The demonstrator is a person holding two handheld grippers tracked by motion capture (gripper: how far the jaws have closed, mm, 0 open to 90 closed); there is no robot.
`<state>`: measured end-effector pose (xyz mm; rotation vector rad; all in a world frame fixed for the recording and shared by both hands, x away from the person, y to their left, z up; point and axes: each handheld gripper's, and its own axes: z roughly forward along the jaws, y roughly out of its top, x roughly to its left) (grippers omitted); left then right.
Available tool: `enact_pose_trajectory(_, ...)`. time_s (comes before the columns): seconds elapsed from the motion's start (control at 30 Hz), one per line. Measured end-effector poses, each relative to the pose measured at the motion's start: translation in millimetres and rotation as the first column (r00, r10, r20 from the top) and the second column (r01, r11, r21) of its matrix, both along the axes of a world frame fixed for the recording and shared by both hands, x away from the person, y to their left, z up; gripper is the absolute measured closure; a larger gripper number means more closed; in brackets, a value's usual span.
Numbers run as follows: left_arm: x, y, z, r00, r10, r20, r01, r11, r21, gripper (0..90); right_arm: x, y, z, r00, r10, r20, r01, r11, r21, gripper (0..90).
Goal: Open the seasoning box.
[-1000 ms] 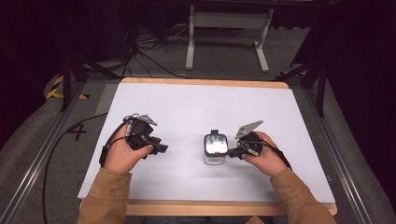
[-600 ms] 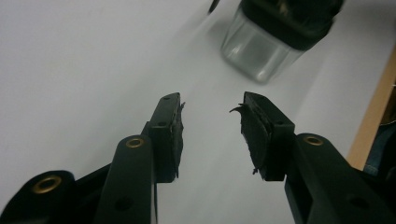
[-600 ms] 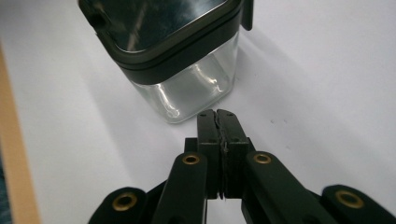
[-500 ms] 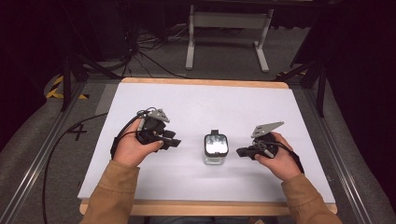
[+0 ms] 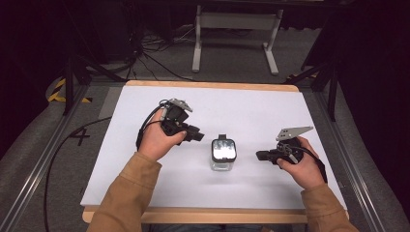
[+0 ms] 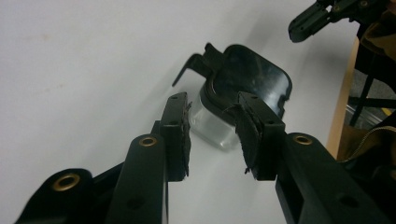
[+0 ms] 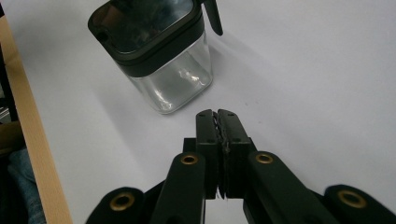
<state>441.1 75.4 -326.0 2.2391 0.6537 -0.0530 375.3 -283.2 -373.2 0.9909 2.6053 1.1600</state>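
High view, near edge: the right gripper (image 5: 261, 155) is held near the table's front, jaws pressed together on nothing.
Centre: the clear square glass jar with a black hinged lid (image 5: 223, 154) is set upright on the white table (image 5: 270, 111).
Farther: the left gripper (image 5: 200, 136) is aimed at the jar, jaws apart and just closing, nothing between them.
Advice: the jaws are best widened and squared to the jar's flat sides before closing.

Small clear square jar (image 5: 223, 155) with closed black lid, upright on the white table (image 5: 251, 111), mid-front.
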Motion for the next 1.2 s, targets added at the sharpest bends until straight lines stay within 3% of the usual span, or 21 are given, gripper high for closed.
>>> enact_pose_trajectory(0.07, 4.8, -8.8, -2.8, 0.9999, -0.012, -0.006, 0.012, 0.9999, 0.012, 65.4, -0.3, -1.2, -0.6, 1.0, -0.003, -0.007, 0.003, 1.0, 0.002, 88.9)
enact_pose_trajectory(0.2, 14.7, -25.5, -6.8, 0.9982, -0.06, 0.005, 0.06, 0.9981, -0.016, 70.6, 0.2, -2.8, -1.3, 1.0, 0.008, -0.004, -0.008, 1.0, -0.002, 89.7)
enact_pose_trajectory(0.3, 24.7, -36.3, -12.9, 0.9979, -0.064, 0.008, 0.064, 0.9977, -0.023, 78.5, 1.1, -2.6, -2.2, 0.9999, 0.012, -0.008, -0.012, 1.0, -0.003, 89.7)
enact_pose_trajectory(0.4, 32.1, -44.0, -20.6, 0.998, -0.064, -0.005, 0.064, 0.9972, -0.039, 79.6, 1.0, -2.1, -2.2, 0.9998, 0.018, -0.008, -0.018, 1.0, -0.002, 89.3)
enact_pose_trajectory(0.87, 37.4, -64.7, -30.3, 0.9964, -0.081, -0.026, 0.081, 0.9967, 0.007, 82.1, 2.0, -1.9, -4.2, 0.9994, 0.033, -0.013, -0.033, 0.999, 0.005, 88.0)
enact_pose_trajectory(1.2, 37.6, -68.6, -29.9, 0.9959, -0.073, -0.052, 0.074, 0.9972, 0.013, 84.5, 1.6, -1.6, -3.8, 0.9991, 0.039, -0.015, -0.038, 0.999, 0.012, 87.9)
